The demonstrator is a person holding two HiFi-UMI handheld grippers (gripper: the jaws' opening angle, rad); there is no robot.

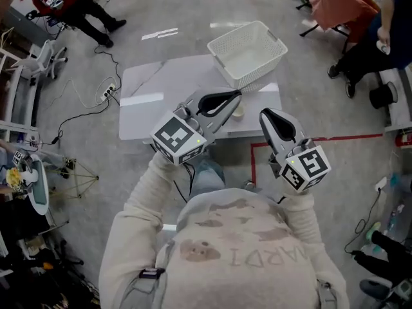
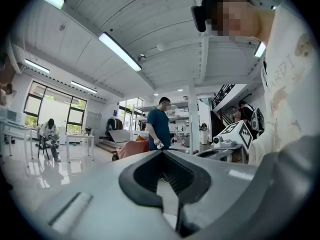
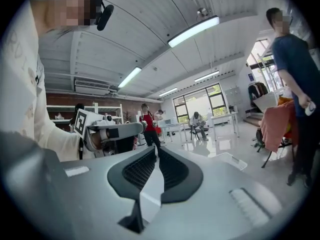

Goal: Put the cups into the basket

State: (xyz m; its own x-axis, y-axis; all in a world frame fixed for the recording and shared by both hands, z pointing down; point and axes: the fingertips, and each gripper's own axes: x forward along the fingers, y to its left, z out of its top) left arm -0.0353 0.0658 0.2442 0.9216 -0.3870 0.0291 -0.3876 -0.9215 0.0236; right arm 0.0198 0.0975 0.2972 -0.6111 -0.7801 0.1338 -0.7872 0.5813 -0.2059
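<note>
Head view: basket [image 1: 248, 53] at 12 o'clock.
My left gripper [image 1: 238, 94]: closed, empty.
My right gripper [image 1: 264, 113]: closed, empty.

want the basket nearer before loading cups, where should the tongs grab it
Probably the near rim of the basket, on the wall facing you, from above: it stands open-topped at the far right corner of the table, so one jaw can go inside that thin wall and one outside.

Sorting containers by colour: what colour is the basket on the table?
The basket is white; head view shows it best.
</note>
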